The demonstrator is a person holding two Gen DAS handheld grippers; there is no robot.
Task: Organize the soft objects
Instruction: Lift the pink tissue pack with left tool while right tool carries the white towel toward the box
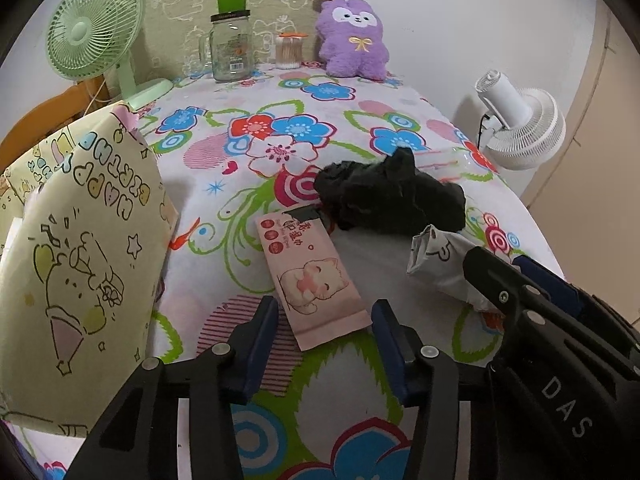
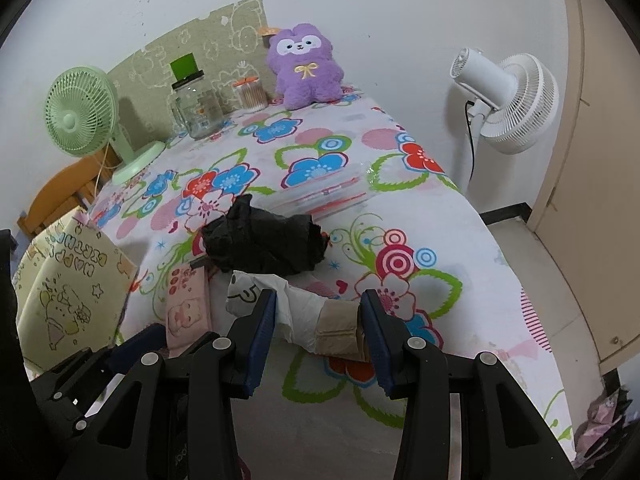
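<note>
A: Two hand-held grippers, both with jaws apart and empty. Where is the white tissue pack (image 2: 288, 312)?

B: On the floral worktop (image 2: 460, 240), just in front of the black cloth bundle (image 2: 264, 240). It lies between the right hand-held gripper (image 2: 318, 332) fingers, long axis crosswise. The left hand-held gripper (image 1: 326, 344) hovers over the pink wipes packet (image 1: 310, 276).

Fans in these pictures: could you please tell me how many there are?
2. The green fan stands at the table's far left corner, beside the glass jar. The white fan stands on the floor off the table's right edge. None looks hidden.
</note>
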